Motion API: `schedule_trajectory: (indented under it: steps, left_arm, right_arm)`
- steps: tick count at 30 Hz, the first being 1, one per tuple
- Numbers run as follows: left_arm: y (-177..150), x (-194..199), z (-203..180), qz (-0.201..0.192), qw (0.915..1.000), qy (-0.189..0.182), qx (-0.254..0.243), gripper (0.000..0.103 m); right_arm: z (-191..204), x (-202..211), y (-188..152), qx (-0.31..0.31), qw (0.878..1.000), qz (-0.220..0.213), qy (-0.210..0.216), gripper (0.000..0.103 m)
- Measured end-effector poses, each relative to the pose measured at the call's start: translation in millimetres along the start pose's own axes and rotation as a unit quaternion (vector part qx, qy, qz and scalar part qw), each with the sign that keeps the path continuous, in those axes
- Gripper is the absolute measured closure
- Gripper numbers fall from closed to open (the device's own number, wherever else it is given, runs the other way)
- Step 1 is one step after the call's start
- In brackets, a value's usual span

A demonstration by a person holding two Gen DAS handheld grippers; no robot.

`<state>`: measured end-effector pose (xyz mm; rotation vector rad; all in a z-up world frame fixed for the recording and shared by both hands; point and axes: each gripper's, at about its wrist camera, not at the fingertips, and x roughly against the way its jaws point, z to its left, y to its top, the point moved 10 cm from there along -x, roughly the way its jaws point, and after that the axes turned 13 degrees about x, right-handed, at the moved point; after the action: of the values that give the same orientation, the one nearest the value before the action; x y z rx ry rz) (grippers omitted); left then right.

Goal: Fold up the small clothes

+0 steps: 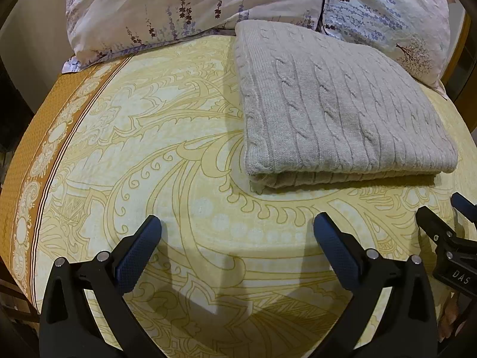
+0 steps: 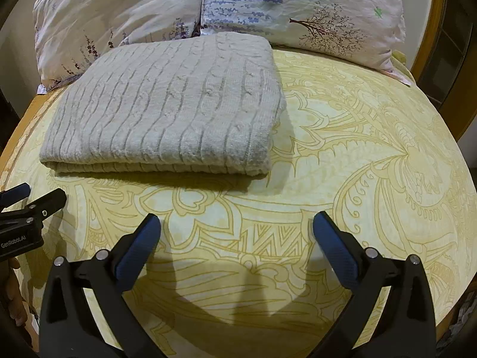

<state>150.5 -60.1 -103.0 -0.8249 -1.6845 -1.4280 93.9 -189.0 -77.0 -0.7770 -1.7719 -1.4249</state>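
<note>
The folded sweater (image 1: 342, 113), a pale grey cable knit, lies flat on the bed (image 1: 179, 155) as a neat rectangle, its folded edge facing the grippers and its far edge up against the pillows at the head of the bed. In the left wrist view it sits toward the right side of the bedspread; in the right wrist view (image 2: 167, 113) it sits toward the left, so it lies between the two tools and ahead of both.

The left gripper (image 1: 237, 226) hangs over the yellow patterned bedspread, angled steeply downward, short of the sweater's near edge. Its blue-padded fingers (image 1: 137, 253) are spread wide with only bedspread between them; it grasps nothing.

The right gripper (image 2: 235, 226) is tilted down in much the same way, just short of the sweater's near edge and to its right. Its fingers (image 2: 337, 256) stand fully apart, released, with bare bedspread between them.

Each tool shows at the edge of the other's view: the left one's body carries the white lettering "GenRobot.AI" (image 2: 13, 243), and the right one's a label reading "DAS" (image 1: 460, 277).

Two pillows (image 2: 283, 9) in pale floral covers, printed with lavender sprigs and a small tree, lean across the head of the bed behind the sweater.
</note>
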Motion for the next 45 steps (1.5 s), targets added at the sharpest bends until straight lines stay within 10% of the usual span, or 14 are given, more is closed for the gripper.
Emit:
schedule_trajectory:
  steps: [45]
  left_arm:
    - [1.2,-2.2,0.7,0.011,0.9999,0.004,0.005,0.001]
  right_arm:
    - [-0.9,-0.2,-0.4,0.001,1.000,0.000,0.001,0.002]
